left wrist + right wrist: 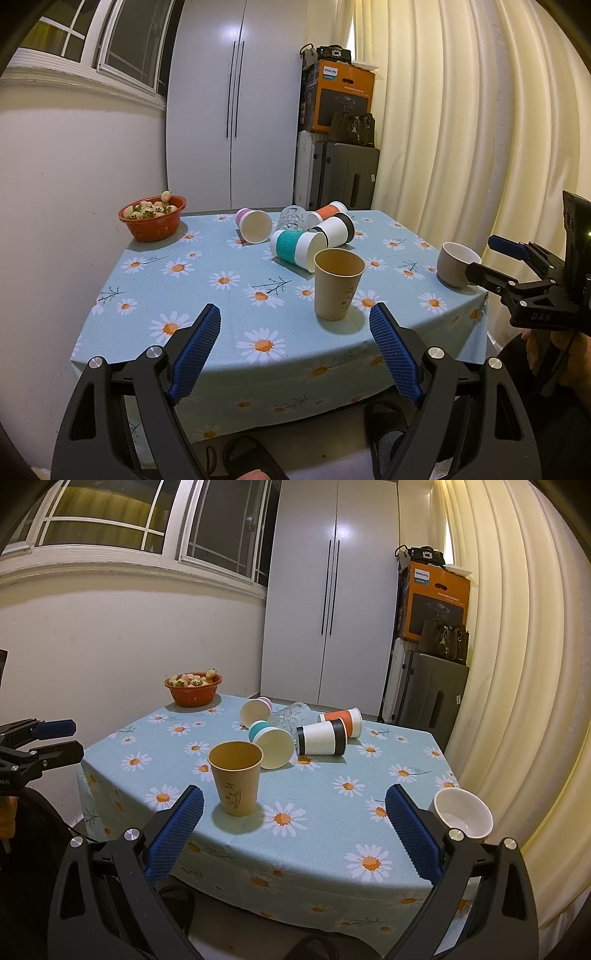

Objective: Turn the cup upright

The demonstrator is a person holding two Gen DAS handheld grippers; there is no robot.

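Kraft cup point(339, 283) upright (mouth up), teal-sleeved cup point(297, 248) sideways

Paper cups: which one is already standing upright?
The plain brown paper cup with the line drawing, nearest the table's front edge, mouth up. The sleeved paper cups behind it, teal, black, orange and pink, all lie on their sides.

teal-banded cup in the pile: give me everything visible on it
The teal-banded cup is a white paper-like cup with a ribbed teal sleeve near its base. It lies on its side on the daisy tablecloth, open mouth facing the cameras, interior cream and empty. It sits behind the upright brown paper cup, close against the black-banded cup; actual contact is unclear. Neither gripper touches it.
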